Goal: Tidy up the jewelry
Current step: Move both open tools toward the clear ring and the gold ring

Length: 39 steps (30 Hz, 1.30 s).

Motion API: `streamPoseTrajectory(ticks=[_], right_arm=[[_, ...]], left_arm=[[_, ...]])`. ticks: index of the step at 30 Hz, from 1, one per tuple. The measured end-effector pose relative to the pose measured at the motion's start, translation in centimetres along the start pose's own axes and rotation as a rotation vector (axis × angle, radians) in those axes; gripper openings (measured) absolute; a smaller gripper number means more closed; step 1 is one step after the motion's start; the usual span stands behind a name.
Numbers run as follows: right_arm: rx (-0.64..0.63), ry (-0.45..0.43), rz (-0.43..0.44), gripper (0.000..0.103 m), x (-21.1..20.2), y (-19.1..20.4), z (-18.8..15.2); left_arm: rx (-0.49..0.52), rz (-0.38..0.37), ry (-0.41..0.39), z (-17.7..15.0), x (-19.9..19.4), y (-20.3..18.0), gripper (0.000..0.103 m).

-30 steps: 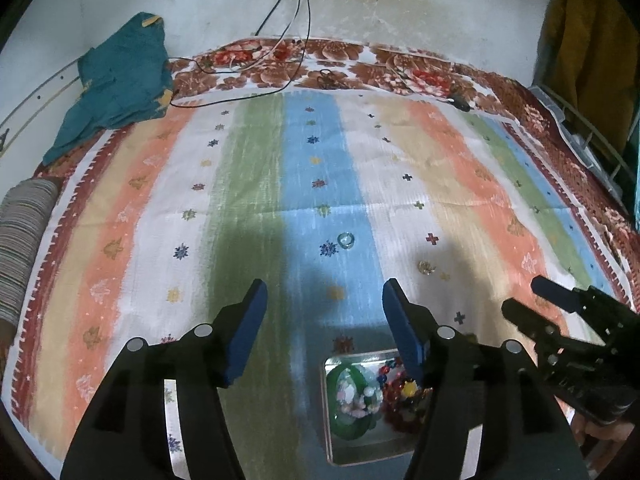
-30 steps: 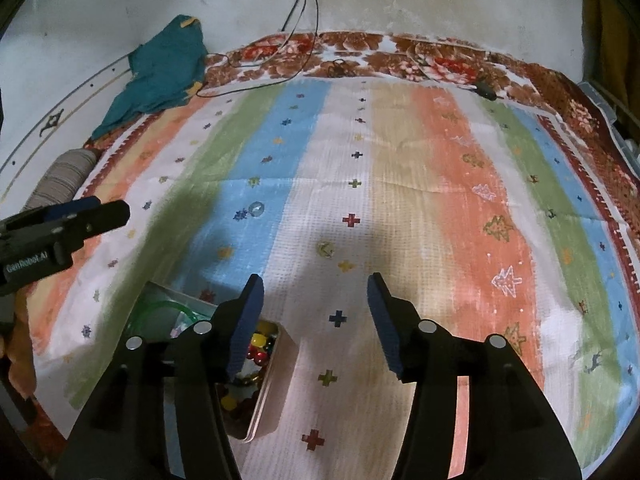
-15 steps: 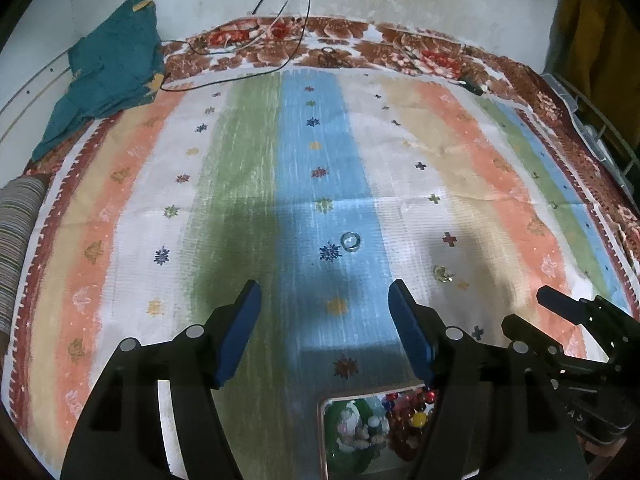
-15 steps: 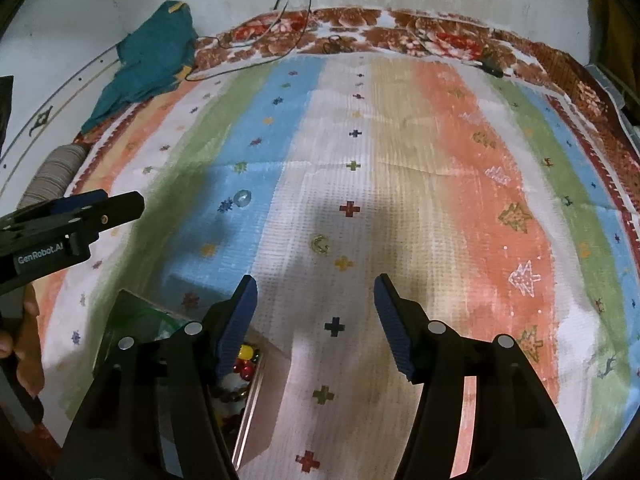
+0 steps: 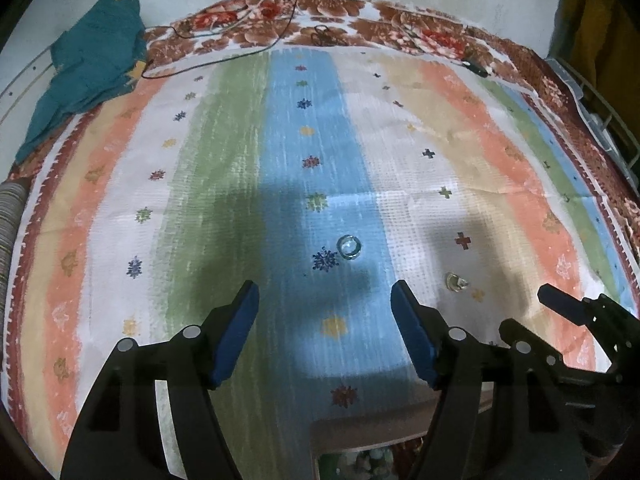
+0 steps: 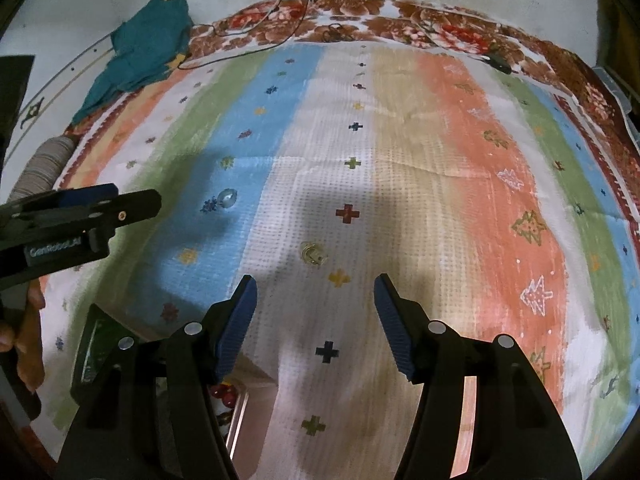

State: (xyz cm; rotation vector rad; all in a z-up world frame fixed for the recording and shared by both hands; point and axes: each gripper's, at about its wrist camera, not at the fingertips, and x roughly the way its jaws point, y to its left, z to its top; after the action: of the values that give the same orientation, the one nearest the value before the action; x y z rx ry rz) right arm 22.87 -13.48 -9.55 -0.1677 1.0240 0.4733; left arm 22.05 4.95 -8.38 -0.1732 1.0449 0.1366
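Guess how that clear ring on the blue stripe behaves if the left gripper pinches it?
The clear ring looks glassy and smooth, so probably slippery between pads. It lies flat on the soft woven bedspread, so likely hard to get under. Small and round: it may roll if nudged.

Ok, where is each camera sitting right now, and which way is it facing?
Left wrist: on the left gripper, facing forward-down over the striped cloth toward a clear ring; own open fingers show.
Right wrist: on the right gripper, facing a gold ring; own open fingers show.
Shared: both rings, jewelry box, each other's gripper.
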Motion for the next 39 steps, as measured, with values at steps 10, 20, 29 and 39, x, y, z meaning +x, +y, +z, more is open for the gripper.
streamPoseTrajectory(ticks=[10,20,29,39], right_arm=[[-0.01,0.023,-0.01,0.061,1.9,-0.2,0.5],[-0.001,0.043,-0.018,0.061,3.2,-0.5,1.3],[0.003,0.083,-0.014,0.061,5.2,-0.6,1.5],[-0.018,0.142,-0.005,0.049,6.9,-0.1,1.6]], left_arm=[[0.035,-0.011,0.046,0.8,2.4,-0.6,0.068],[0.06,-0.018,0.078,2.3,4.4,-0.9,0.068],[0.093,-0.015,0.15,3.0,7.1,-1.6,0.064],[0.12,-0.052,0.201,3.7,8.8,-2.0,0.053]])
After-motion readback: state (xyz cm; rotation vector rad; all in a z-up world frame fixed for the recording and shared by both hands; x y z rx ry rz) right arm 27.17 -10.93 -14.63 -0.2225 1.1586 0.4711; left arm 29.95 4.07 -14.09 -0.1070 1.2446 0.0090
